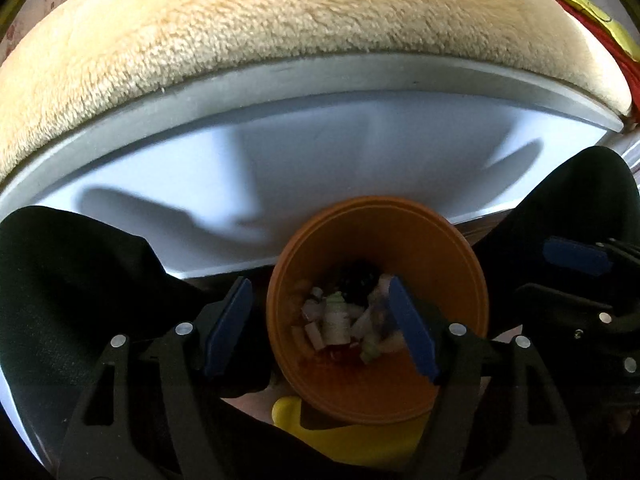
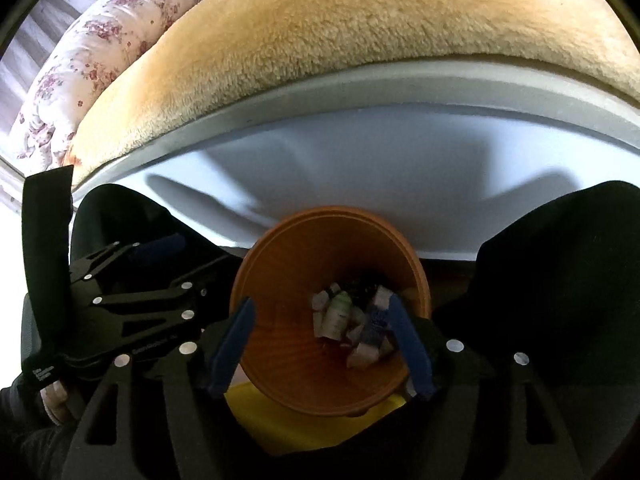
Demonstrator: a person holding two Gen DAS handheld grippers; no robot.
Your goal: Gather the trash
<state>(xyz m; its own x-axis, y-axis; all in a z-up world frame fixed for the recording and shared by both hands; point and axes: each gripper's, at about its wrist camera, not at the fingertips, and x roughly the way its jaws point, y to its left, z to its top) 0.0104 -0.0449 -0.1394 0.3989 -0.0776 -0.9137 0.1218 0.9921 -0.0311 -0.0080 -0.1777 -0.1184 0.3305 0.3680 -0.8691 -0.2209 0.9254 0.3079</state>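
An orange bin (image 1: 448,264) stands on the floor below both grippers, by the bed's side; it also shows in the right wrist view (image 2: 280,264). Several pieces of trash (image 1: 340,316) lie at its bottom, among them small white tubes and a white bottle (image 2: 338,316). My left gripper (image 1: 320,328) is open and empty above the bin's mouth. My right gripper (image 2: 322,344) is open and empty above the bin too. The right gripper shows at the right edge of the left wrist view (image 1: 576,276), and the left gripper at the left of the right wrist view (image 2: 136,280).
A bed with a tan fleece blanket (image 1: 280,28) and a white frame (image 1: 320,152) fills the area ahead. A flowered duvet (image 2: 96,56) lies at its far left. Something yellow (image 1: 360,440) lies under the bin. The person's dark trouser knees (image 1: 60,280) flank the bin.
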